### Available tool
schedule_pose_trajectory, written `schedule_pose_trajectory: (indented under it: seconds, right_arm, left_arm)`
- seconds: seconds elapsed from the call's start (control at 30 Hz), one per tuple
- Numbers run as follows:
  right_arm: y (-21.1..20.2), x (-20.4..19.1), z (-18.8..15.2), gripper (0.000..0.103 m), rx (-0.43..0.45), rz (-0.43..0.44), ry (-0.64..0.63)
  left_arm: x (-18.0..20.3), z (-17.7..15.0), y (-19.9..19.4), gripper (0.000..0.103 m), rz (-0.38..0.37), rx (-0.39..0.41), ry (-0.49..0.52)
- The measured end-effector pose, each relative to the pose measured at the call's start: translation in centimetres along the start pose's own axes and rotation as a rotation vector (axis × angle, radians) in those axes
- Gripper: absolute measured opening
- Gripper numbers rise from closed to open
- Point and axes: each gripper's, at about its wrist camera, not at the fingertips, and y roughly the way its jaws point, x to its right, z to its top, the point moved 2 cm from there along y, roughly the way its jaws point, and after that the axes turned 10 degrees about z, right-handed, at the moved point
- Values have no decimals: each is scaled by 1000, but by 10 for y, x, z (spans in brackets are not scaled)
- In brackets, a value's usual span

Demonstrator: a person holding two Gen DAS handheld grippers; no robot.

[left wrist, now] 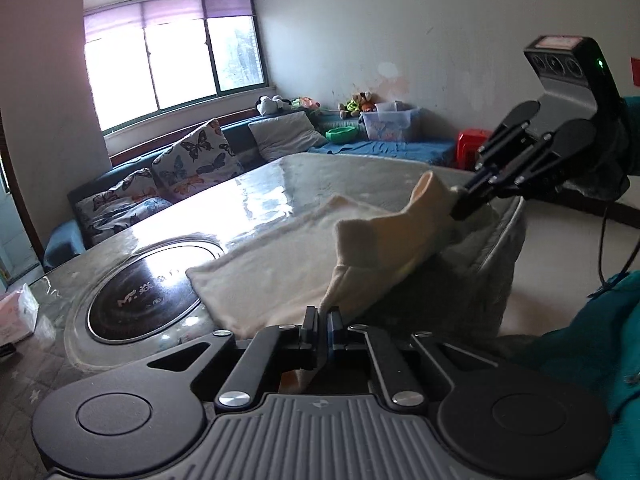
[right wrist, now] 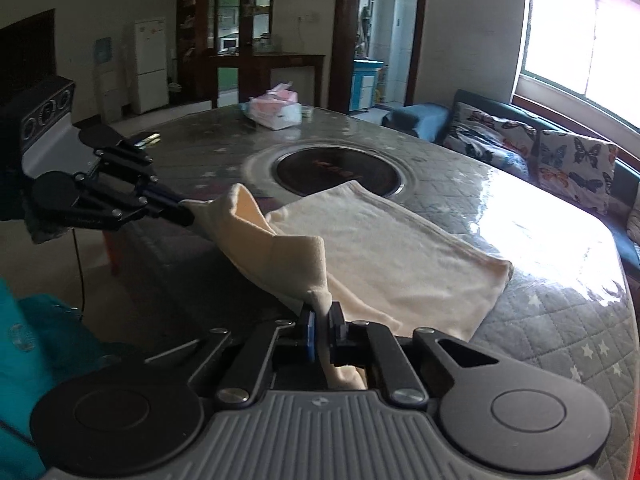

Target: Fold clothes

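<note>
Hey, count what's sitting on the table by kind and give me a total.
Cream cloth: 1
Tissue pack: 1
Built-in round cooktop: 1
Total: 3
A small dark item near the far edge is too unclear to name.

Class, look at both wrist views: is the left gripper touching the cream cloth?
Touching. The left wrist view shows the left gripper shut on a corner of the cream cloth, with fabric pinched between its pads.

Beyond the cream cloth [right wrist: 384, 248] spread on the quilted grey tabletop [right wrist: 552, 320]: open shiny surface toward the window side. Ahead, a round black inset cooktop [right wrist: 336, 170], flush. Farther off, a pink tissue pack [right wrist: 276, 110].
</note>
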Motion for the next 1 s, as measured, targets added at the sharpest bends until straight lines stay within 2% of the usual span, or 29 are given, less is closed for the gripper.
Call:
schedule_pose_trajectory:
  seconds: [0.27,0.4,0.63,0.83,1.0]
  right_arm:
    - [1,1,2,4,13,4,25]
    - [0,13,18,4,45,-21,2]
    - [14,49,55,4,76,-69,-10]
    - [53,108,80,4,48,-110,28]
    - [103,150,83,5,-12,-133,88]
  left_arm:
    - [-10,14,13,5,33,19,-18]
    - [-24,26,26,5,69,37,-25]
    - [-54,57,80,5,131,44,-33]
    - [-78,63,150,5,190,-30,-81]
    - [-87,44,206,5,240,-137,-136]
